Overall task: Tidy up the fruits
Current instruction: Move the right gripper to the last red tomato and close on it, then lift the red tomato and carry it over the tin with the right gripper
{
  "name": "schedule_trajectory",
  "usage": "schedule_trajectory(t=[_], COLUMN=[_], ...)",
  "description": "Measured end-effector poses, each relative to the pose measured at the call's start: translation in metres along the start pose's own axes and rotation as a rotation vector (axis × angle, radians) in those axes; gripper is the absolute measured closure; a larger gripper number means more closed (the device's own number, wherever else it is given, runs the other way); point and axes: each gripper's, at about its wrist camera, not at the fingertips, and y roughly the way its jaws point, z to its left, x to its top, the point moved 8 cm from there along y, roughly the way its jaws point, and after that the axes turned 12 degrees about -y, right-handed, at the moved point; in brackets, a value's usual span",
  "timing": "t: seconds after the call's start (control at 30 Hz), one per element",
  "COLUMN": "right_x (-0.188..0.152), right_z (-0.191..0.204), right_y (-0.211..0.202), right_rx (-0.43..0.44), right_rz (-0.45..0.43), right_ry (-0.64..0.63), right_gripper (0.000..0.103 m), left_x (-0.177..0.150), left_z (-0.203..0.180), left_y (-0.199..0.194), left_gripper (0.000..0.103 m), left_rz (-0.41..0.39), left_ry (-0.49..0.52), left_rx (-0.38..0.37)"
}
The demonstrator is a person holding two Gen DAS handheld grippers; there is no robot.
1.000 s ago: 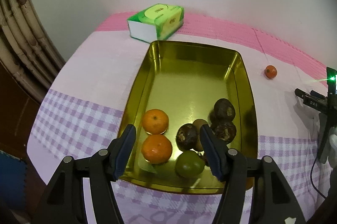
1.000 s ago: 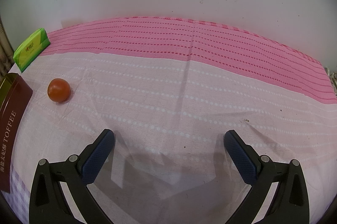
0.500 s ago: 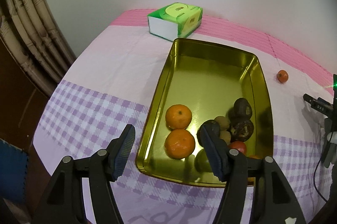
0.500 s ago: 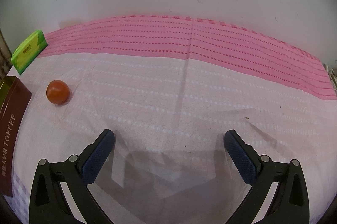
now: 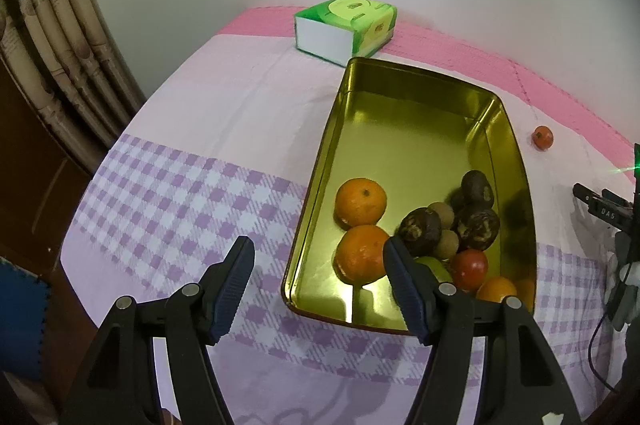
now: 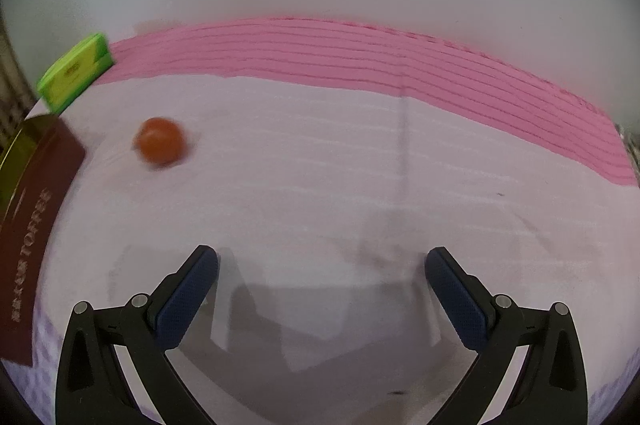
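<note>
Gold-coloured tin tray (image 5: 400, 97) holds most fruits; one red-orange fruit (image 6: 161, 141) lies on the cloth just beside the tray's wall. Left gripper (image 5: 318, 265) and right gripper (image 6: 322, 267) both gape, empty. Risk: a nudged round fruit may roll away.

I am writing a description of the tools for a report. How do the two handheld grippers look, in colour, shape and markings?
Both look the same. The left gripper and the right gripper each have two black angular plastic arms with cut-out openings and silver round pins at the joints. The jaws carry dark blue pads with a fine dotted texture. No hands, sleeves or printed markings show.
</note>
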Motion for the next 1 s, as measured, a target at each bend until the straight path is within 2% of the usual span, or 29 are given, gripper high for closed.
schedule_trajectory(t=[0.13, 0.23, 0.57, 0.63, 0.7, 0.73, 0.87, 1.0], right_x=[0.012, 0.025, 0.072, 0.079, 0.081, 0.082, 0.081, 0.078], right_z=[0.034, 0.052, 0.072, 0.073, 0.075, 0.076, 0.077, 0.077], right_y=[0.002, 0.006, 0.027, 0.029, 0.029, 0.028, 0.027, 0.025], right_rx=[0.039, 0.055, 0.065, 0.065, 0.068, 0.07, 0.068, 0.068], right_rz=[-0.005, -0.021, -0.048, -0.054, -0.061, -0.064, -0.073, -0.074], right_ry=[-0.063, -0.089, -0.105, -0.107, -0.113, -0.115, -0.12, -0.129], right_gripper=[0.001, 0.005, 0.032, 0.039, 0.052, 0.054, 0.063, 0.067], left_x=[-0.001, 0.0, 0.0, 0.0, 0.001, 0.001, 0.002, 0.002], left_z=[0.006, 0.012, 0.029, 0.031, 0.034, 0.034, 0.036, 0.036], left_y=[0.0, 0.0, 0.0, 0.001, 0.003, 0.004, 0.006, 0.008], left_gripper=[0.036, 0.034, 0.032, 0.032, 0.031, 0.031, 0.031, 0.031], left_rz=[-0.004, -0.01, -0.011, -0.009, -0.005, -0.004, -0.001, 0.0], left_ry=[-0.005, -0.013, -0.05, -0.057, -0.062, -0.064, -0.074, -0.073], left_rx=[0.012, 0.022, 0.038, 0.04, 0.044, 0.044, 0.042, 0.041])
